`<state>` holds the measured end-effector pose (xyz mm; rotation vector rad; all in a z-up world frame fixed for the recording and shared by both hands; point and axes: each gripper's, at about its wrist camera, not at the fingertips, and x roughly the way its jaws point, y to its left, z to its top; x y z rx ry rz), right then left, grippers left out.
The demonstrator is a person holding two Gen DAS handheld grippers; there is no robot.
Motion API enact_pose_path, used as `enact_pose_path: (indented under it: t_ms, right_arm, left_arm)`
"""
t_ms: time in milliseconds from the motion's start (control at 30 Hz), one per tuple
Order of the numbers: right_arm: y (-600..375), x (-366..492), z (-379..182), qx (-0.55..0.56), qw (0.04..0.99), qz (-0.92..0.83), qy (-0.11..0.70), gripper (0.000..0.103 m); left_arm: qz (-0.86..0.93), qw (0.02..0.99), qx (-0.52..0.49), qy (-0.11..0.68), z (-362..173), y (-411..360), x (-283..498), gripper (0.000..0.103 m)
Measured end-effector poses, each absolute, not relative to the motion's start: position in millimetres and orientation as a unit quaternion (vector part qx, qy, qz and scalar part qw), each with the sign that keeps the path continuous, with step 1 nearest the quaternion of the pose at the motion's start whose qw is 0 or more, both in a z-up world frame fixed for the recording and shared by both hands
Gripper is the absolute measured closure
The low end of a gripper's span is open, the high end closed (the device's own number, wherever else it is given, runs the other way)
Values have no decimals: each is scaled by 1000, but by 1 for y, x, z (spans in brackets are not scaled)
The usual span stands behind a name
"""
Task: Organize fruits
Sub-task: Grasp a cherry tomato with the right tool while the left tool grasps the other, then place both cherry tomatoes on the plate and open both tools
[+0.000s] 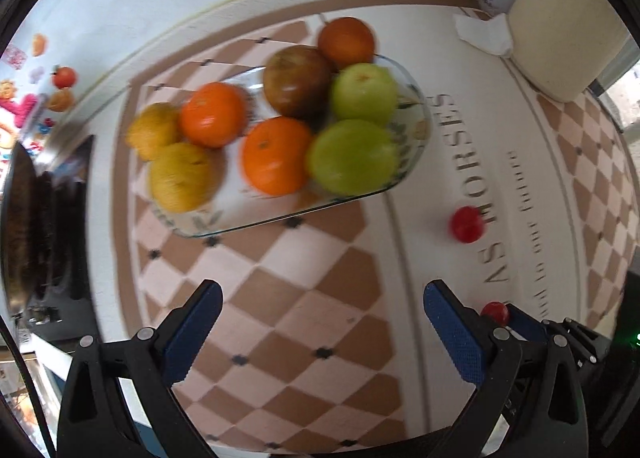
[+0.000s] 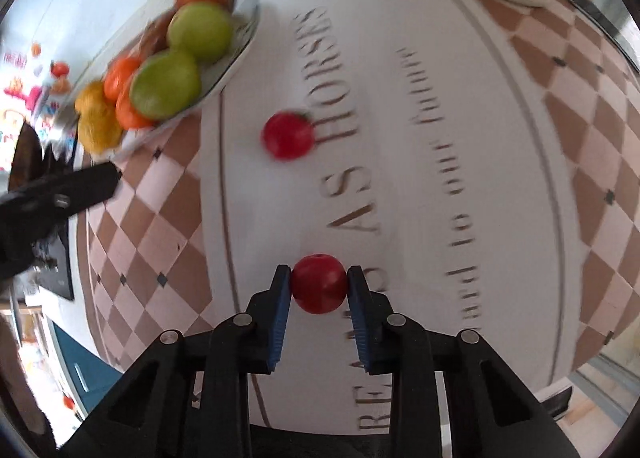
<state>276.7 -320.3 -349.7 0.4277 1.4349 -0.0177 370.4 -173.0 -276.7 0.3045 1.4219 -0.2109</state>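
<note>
Right gripper [image 2: 319, 289] clamped on small red fruit [image 2: 319, 289], low over worktop [image 2: 420, 137]. Left gripper [image 1: 320, 334] wide open, holds nothing, above checkered cloth, near glass dish [image 1: 420, 125] with oranges, green apples, yellow fruits. Second red fruit [image 2: 287, 135] loose on cloth, between dish and the held one. Step: pick-up; next probably lift and carry to dish, set down gently. Cloth print reads "AS HORSES"; rest blurred.
</note>
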Motion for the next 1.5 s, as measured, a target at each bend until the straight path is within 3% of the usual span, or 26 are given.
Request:
enact_pose_path:
  t_ms: [200, 433, 500, 633, 733, 1100, 1333, 1500]
  right_arm:
    - [-371, 271, -340, 210, 738, -57, 639, 72]
    - [-408, 271, -343, 228, 733, -88, 634, 72]
    - [-417, 273, -341, 234, 734, -90, 631, 72]
    - [-423, 279, -337, 242, 736, -90, 625, 72]
    - [-420, 284, -330, 239, 740, -86, 623, 72]
    - [-392, 309, -291, 225, 763, -43, 604, 72]
    - [-332, 351, -276, 251, 758, 64, 599, 72]
    - [-273, 399, -288, 294, 719, 146, 612, 72]
  left_arm:
    - [-165, 714, 131, 668, -305, -232, 381, 5]
    - [-208, 694, 195, 661, -335, -286, 378, 43]
    - [-212, 689, 207, 662, -341, -293, 377, 47]
    - [-215, 680, 212, 669, -351, -297, 377, 66]
    - [-224, 683, 207, 664, -350, -297, 377, 72]
    - [-221, 706, 125, 661, -309, -239, 388, 74]
    - [-156, 734, -18, 661, -260, -125, 413, 74]
    - [-94, 712, -165, 676, -269, -44, 434, 74]
